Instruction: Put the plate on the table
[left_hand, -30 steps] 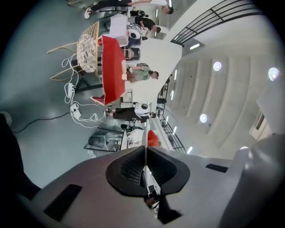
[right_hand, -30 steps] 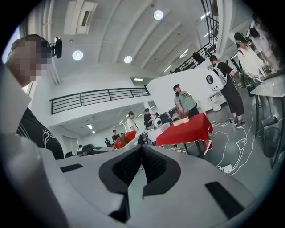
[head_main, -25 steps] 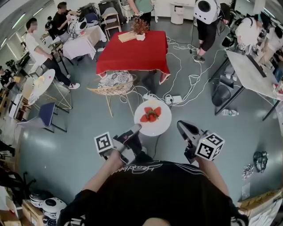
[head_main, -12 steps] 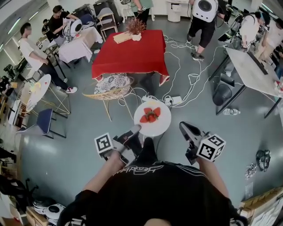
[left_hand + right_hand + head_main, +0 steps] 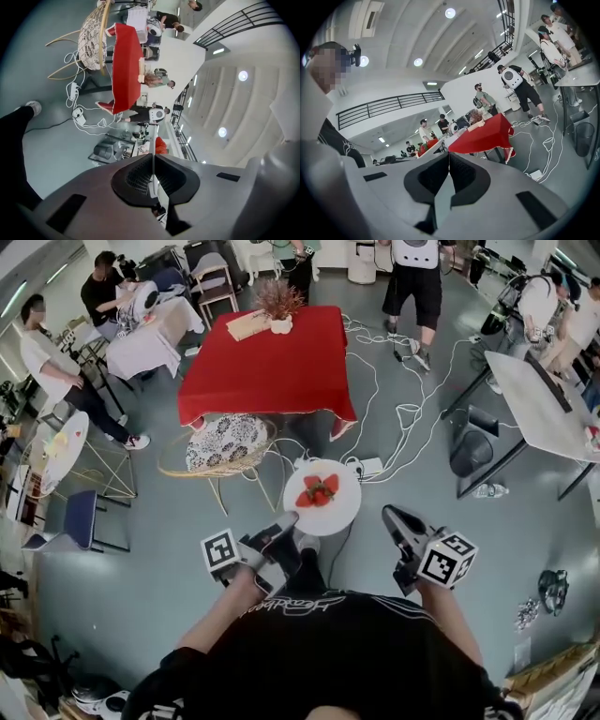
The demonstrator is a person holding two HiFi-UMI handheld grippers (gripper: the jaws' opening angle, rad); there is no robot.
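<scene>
- Ahead of the person, well apart from both hands, stands the red tabletop (image 5: 267, 357). It is probably where the load is meant to go. Only a dried bunch in a pot (image 5: 278, 304) shows at its far edge, so the near part looks free for setting something down.
- Between the person and that tabletop sits a wicker chair (image 5: 225, 442) with a patterned cushion. White cables (image 5: 375, 381) trail over the floor to its right. I judge both will need stepping round.
- The plate (image 5: 330, 517) is in the air above the floor, out in front of the body. It is carried roughly level, which would keep what lies on it from sliding.
- The left gripper (image 5: 284, 523) has its jaws pinching the plate's near-left rim, and its own view shows the thin white edge running between the pads. A grip on the rim leaves the underside free, so the plate could go down flat.
- The right gripper (image 5: 388, 514) hangs just beside the plate's right rim without touching it. Its jaws are pressed together on nothing, and its own view shows the plate off to their left. It seems kept close as a spare support.
- The strawberries (image 5: 317, 489) lie heaped at the plate's middle, away from the pinched edge. With only one side held, a tilt is the likely risk.
</scene>
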